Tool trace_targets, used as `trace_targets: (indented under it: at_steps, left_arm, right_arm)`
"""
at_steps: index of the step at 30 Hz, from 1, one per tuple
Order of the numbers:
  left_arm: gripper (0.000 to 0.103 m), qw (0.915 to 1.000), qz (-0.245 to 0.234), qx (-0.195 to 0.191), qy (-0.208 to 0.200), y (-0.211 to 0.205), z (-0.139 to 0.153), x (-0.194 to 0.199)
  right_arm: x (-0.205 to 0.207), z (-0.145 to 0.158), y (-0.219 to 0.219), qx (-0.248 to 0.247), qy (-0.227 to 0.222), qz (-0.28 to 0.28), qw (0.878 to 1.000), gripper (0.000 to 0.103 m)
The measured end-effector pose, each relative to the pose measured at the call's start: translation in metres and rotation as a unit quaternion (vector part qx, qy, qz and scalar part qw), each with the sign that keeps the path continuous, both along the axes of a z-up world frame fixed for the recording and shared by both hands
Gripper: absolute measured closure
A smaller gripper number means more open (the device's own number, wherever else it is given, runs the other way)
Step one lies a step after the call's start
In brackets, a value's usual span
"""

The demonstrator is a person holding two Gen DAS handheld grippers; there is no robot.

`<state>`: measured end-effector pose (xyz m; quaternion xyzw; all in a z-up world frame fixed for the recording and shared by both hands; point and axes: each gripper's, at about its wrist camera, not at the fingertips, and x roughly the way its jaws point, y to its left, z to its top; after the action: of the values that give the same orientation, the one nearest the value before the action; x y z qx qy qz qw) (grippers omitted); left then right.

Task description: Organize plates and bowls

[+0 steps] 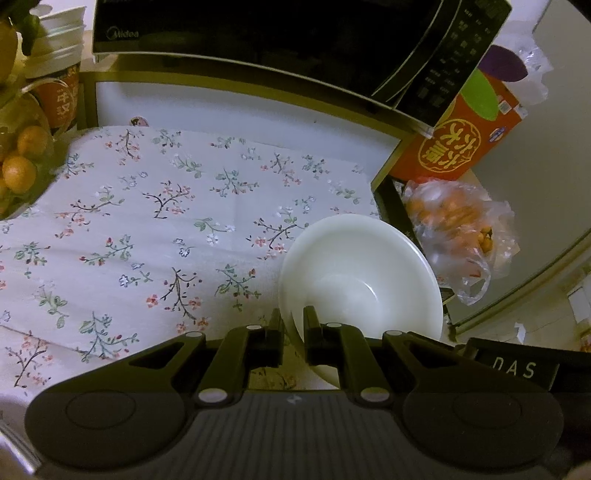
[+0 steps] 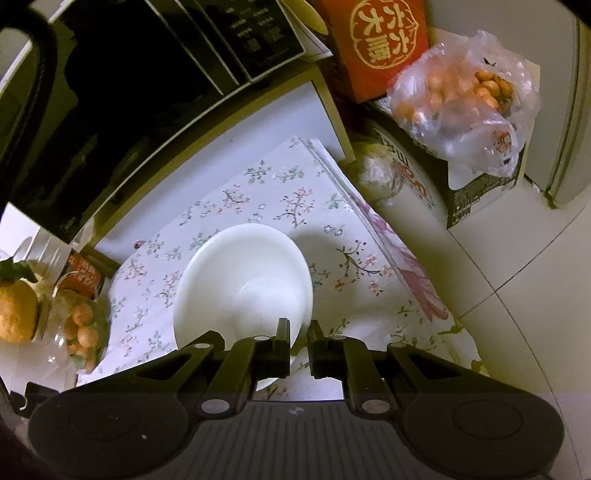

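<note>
On floral cloth (image 1: 147,229), 4 o'clock in left view: glossy white round bowl (image 1: 360,273) | left gripper (image 1: 293,325) narrow, pinching near rim | right gripper (image 2: 299,336) narrow, clamped on bowl (image 2: 243,284) rim at its 5 o'clock | black microwave (image 1: 258,33) at 12 | crinkled plastic fruit bag (image 2: 465,107) at 2.

floral cloth (image 1: 155,221) on table; black microwave (image 1: 258,33) behind; red box (image 1: 465,140) | bagged oranges (image 2: 469,103) at rt

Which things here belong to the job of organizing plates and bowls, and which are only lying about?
Job: white bowl, pinched at its rim by both the left gripper and the right gripper.

Lying about: microwave, red box, bag of oranges, floral cloth.
</note>
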<state>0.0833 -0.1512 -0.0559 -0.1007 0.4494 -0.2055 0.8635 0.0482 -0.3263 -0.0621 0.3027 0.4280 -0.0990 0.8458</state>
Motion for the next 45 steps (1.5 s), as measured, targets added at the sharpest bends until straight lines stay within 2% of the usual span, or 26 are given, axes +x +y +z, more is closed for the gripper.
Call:
trace_targets:
  at_steps: [14, 30, 39, 45]
  left_arm:
    - [0.094, 0.9998, -0.003, 0.005, -0.020, 0.021, 0.021, -0.040]
    - [0.093, 0.9990, 0.018, 0.000, -0.041, 0.058, 0.042, -0.090]
    - [0.093, 0.9985, 0.047, -0.017, -0.023, 0.090, 0.041, -0.118]
    - [0.092, 0.9992, 0.032, -0.022, -0.013, 0.095, 0.040, -0.130]
  right_arm:
    - [-0.036, 0.026, 0.017, -0.008, -0.022, 0.035, 0.999, 0.093]
    - [-0.081, 0.051, 0.046, -0.008, -0.057, 0.090, 0.994, 0.092]
    - [-0.099, 0.058, 0.074, -0.016, -0.063, 0.136, 0.989, 0.092]
    - [-0.117, 0.059, 0.085, -0.025, -0.067, 0.154, 0.985, 0.092]
